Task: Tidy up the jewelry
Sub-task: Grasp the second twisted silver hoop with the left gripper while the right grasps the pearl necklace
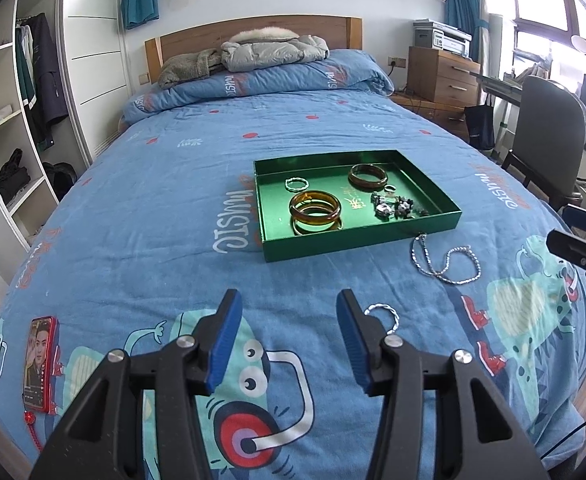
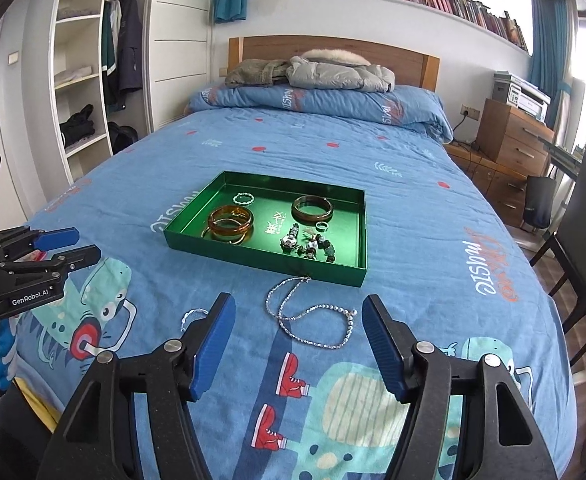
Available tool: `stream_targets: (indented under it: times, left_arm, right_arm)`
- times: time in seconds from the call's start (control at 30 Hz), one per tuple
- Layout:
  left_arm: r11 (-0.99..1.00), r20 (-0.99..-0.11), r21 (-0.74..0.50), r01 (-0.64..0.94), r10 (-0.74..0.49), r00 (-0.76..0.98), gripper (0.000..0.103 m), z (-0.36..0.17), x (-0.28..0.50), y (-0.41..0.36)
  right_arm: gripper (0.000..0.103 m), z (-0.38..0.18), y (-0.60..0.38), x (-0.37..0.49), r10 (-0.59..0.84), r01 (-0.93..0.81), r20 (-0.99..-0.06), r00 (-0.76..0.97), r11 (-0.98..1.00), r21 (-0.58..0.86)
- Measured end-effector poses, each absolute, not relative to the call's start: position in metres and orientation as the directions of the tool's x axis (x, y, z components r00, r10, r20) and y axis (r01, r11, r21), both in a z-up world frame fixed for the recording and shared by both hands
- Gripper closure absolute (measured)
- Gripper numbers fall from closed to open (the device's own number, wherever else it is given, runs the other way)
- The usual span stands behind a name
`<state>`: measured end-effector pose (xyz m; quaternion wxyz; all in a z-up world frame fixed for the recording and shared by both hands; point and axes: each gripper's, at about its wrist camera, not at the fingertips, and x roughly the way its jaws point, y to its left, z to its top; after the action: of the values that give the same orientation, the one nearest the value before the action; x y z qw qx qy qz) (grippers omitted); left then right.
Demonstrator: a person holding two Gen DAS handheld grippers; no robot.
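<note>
Most of the jewelry is in the tray; two pieces wait on the bed.

Bangles [image 1: 315, 209], rings and beads lie in the tray [image 2: 261, 263]. A chain [image 2: 313, 320] by its near wall and a small ring [image 1: 381, 312] remain. Left gripper [image 1: 289, 320] and right gripper [image 2: 299, 326] hover over the bed, both released and empty.

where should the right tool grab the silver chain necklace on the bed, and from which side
Take the long silver chain necklace at its near loop, coming from above with the open right tool. It lies flat and slack on the blue printed bedcover, its far end touching the green rectangular tray, so pinching one strand looks easiest.
</note>
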<state>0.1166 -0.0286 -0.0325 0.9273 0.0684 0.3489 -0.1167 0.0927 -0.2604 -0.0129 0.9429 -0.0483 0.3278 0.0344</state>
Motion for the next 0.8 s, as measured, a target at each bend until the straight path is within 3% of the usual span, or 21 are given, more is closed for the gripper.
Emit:
stream_targets:
  times: [0.4, 0.7, 0.8]
  left_arm:
    - [0.963, -0.707, -0.024, 0.267, -0.205, 0.677, 0.056, -0.057, 0.108, -0.002]
    - [0.913, -0.775, -0.050, 0.404, -0.291, 0.561, 0.056, -0.089, 0.120, -0.047]
    - [0.898, -0.791, -0.063, 0.436, -0.312, 0.526, 0.056, -0.098, 0.129, -0.062]
  right_arm:
    - [0.035, -0.027, -0.286, 0.081, 0.068, -0.129, -0.630, 0.773, 0.990, -0.051]
    - [0.035, -0.059, -0.303, 0.099, 0.107, -0.143, -0.670, 0.734, 0.990, 0.001]
    - [0.040, -0.068, -0.311, 0.110, 0.105, -0.131, -0.683, 0.723, 0.991, 0.013]
